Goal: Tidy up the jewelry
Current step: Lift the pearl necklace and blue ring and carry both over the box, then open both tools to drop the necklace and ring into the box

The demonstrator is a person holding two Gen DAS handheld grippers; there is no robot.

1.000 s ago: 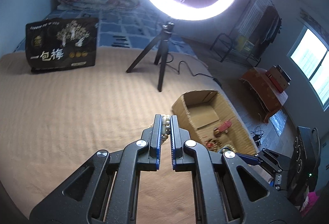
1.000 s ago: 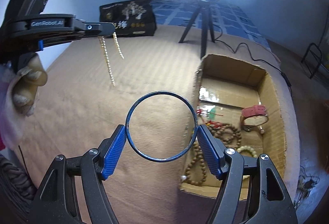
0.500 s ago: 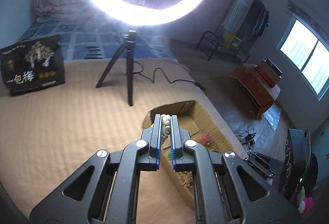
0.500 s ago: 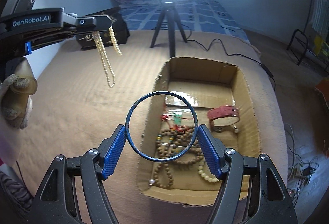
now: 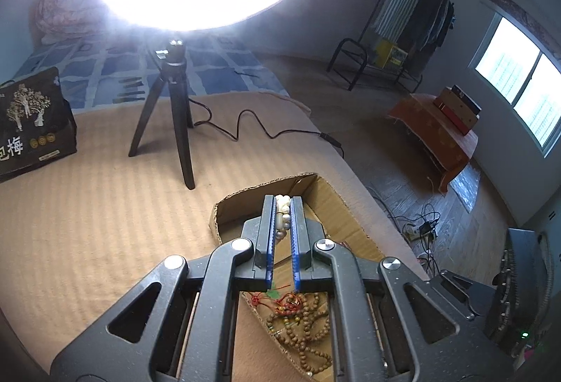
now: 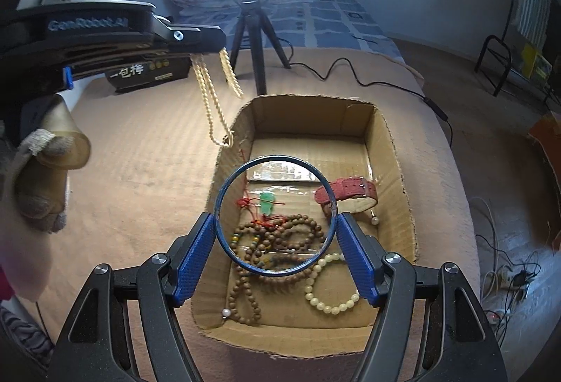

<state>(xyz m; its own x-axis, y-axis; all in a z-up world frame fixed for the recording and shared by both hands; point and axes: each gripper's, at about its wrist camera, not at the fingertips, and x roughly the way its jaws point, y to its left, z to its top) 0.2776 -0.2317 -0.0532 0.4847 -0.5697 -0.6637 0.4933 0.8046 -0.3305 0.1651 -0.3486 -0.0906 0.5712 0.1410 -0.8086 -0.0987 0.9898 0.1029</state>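
Observation:
My left gripper (image 5: pixel 282 203) is shut on a cream pearl necklace (image 5: pixel 283 213). In the right wrist view the necklace (image 6: pixel 214 108) hangs from it over the far left rim of the cardboard box (image 6: pixel 396 150). My right gripper (image 6: pixel 276 217) is shut on a blue bangle (image 6: pixel 224 185), held above the box. In the box lie a brown bead string (image 6: pixel 298 231), a green pendant on red cord (image 6: pixel 267 201), a red watch strap (image 6: pixel 350 192) and a pale bead bracelet (image 6: pixel 326 297).
A ring light on a black tripod (image 6: pixel 250 41) stands behind the box, its cable (image 6: pixel 350 76) trailing right. A black printed bag (image 5: pixel 31 126) stands at the far left. The tan bed surface (image 5: pixel 87 206) drops off to the floor on the right.
Both grippers have moved right and forward over the box. The hanging necklace now reaches the box's left rim. The bangle now sits above the box's contents.

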